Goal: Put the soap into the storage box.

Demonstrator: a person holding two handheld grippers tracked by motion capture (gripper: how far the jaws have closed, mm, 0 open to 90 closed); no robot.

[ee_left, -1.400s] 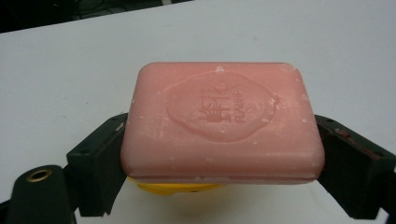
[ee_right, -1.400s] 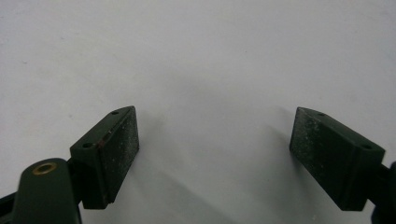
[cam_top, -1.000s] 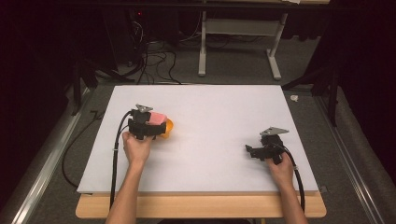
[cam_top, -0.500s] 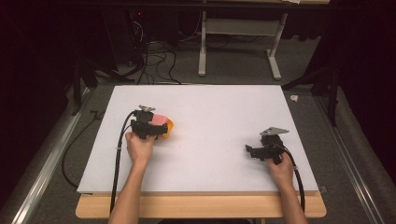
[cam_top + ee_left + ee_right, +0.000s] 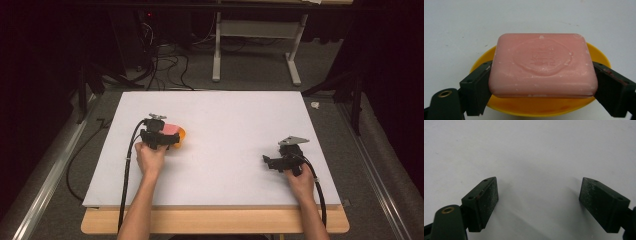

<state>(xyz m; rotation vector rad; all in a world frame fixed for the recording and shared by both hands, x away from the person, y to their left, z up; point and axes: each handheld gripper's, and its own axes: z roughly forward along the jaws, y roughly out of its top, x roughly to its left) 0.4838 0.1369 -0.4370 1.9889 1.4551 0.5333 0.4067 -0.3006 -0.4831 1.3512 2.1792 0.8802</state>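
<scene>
Your left gripper (image 5: 541, 82) is pinching the pink soap bar (image 5: 543, 65) by its two short ends, one black jaw on each side, both pressed flat against it. The soap is a rectangle w/ rounded corners and soft edges. Its top has a round embossed seal in the middle w/ raised letters, too blurred to read. Small white flecks are scattered over the surface, esp. along the edges and lower rim. The colour is even salmon pink, a bit shiny.

Under the bar sits a yellow dish (image 5: 537, 108), shallow and round, its rim visible behind the soap and in front, below it. I cannot tell if the soap touches the dish or hangs just above it.

In the high view, the soap (image 5: 171, 129) and dish (image 5: 181, 134) are on the left half of the white board (image 5: 230, 115), just in front of your left gripper (image 5: 167, 137), approx. mid-depth of the table.

Your right gripper (image 5: 539, 202) has its jaws spread wide, nothing between them, only bare white surface below. In the high view it (image 5: 270, 161) is on the right side of the board, well apart from the soap, held in your right hand (image 5: 300, 181).
</scene>
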